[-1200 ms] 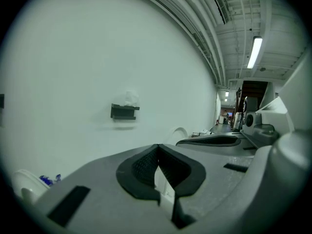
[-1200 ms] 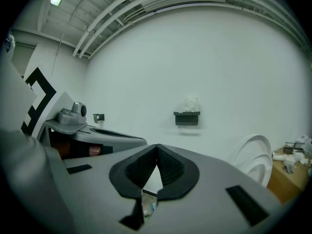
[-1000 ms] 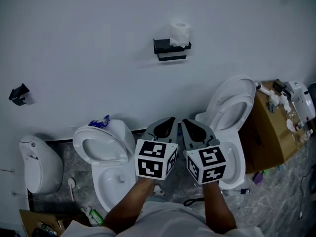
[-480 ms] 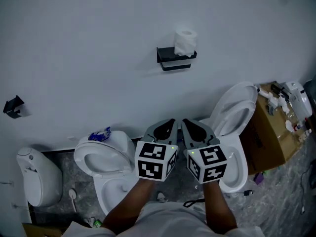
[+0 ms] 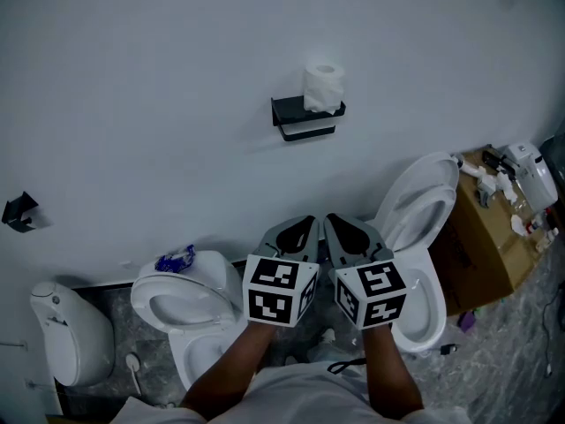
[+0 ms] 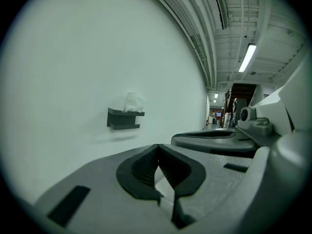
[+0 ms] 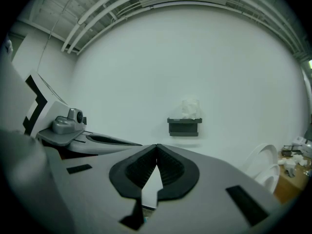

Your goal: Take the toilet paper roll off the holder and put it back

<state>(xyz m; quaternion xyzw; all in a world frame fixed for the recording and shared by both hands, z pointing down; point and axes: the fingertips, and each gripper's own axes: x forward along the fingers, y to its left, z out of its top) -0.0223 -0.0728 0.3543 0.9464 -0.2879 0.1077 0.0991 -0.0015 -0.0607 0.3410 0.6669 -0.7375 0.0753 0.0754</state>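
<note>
Atop black holder [image 5: 298,113], white toilet paper roll [image 5: 323,87], seemingly upright

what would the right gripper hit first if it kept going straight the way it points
The right gripper would probably meet the white wall first, just left of the black holder; nothing shows in between, though depth is unclear.

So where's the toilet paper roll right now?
The toilet paper roll stands on the black wall holder, upper centre of the head view, up-left of the right-hand toilet.

toilet paper roll [image 5: 323,87] on holder [image 5: 296,113], toilet [image 5: 415,237] below right
</note>
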